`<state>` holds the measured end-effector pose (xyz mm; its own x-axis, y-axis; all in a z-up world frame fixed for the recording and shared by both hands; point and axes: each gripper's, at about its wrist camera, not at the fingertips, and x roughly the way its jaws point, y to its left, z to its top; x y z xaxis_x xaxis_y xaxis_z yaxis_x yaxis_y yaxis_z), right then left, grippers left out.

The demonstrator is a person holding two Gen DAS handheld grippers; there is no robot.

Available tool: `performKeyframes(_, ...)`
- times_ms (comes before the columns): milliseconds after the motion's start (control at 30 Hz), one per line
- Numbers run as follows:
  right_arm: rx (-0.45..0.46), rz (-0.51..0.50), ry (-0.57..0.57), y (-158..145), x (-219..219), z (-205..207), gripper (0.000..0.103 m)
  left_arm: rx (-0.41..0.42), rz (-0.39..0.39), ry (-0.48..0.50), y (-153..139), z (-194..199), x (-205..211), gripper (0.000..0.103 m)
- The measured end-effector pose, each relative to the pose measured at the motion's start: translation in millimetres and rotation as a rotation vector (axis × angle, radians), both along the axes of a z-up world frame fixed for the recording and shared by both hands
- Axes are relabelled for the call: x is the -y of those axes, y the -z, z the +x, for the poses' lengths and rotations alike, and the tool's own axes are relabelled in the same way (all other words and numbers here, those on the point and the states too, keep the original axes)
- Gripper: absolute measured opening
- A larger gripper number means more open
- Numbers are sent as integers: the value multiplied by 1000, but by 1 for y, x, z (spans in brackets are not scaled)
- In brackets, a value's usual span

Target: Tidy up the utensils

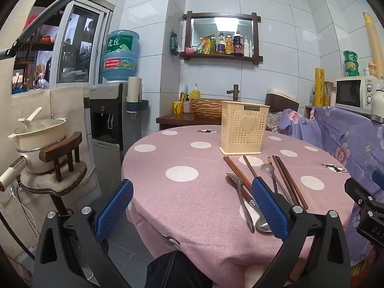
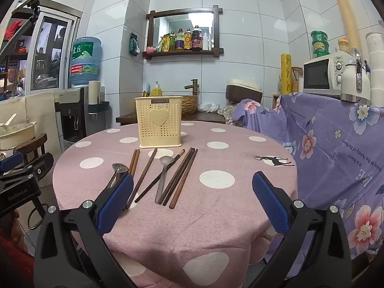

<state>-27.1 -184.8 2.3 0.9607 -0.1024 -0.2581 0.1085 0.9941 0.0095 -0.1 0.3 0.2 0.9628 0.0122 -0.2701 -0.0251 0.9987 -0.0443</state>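
A cream perforated utensil holder (image 1: 244, 131) with a heart on its front stands upright at the far side of the round pink dotted table (image 1: 187, 196); it also shows in the right wrist view (image 2: 159, 122). In front of it lie several brown chopsticks (image 2: 182, 176) and metal spoons (image 2: 163, 178), loose on the cloth; the chopsticks (image 1: 289, 180) and a spoon (image 1: 240, 192) show in the left wrist view too. My left gripper (image 1: 192, 204) is open and empty at the table's near left edge. My right gripper (image 2: 193, 201) is open and empty, just right of the utensils.
A purple floral cloth (image 2: 336, 148) covers furniture right of the table, with a microwave (image 2: 324, 76) on it. A water dispenser (image 1: 108, 120) and a stool with a pot (image 1: 40, 136) stand to the left. A sink counter (image 2: 192, 115) is behind the table.
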Motion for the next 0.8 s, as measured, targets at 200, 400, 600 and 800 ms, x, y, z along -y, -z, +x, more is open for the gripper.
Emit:
performKeyframes(200, -17, 3, -2, 1, 1, 0, 98, 20, 30, -20, -1, -2, 8, 98)
performKeyframes(400, -18, 6, -3, 2, 0, 2, 98, 14, -5, -14, 0, 0, 0, 98)
performKeyframes(600, -18, 5, -4, -1, -1, 2, 98, 17, 0, -15, -2, -3, 1, 98)
performKeyframes(800, -15, 2, -5, -2, -1, 0, 98, 20, 3, -12, -5, -4, 1, 98)
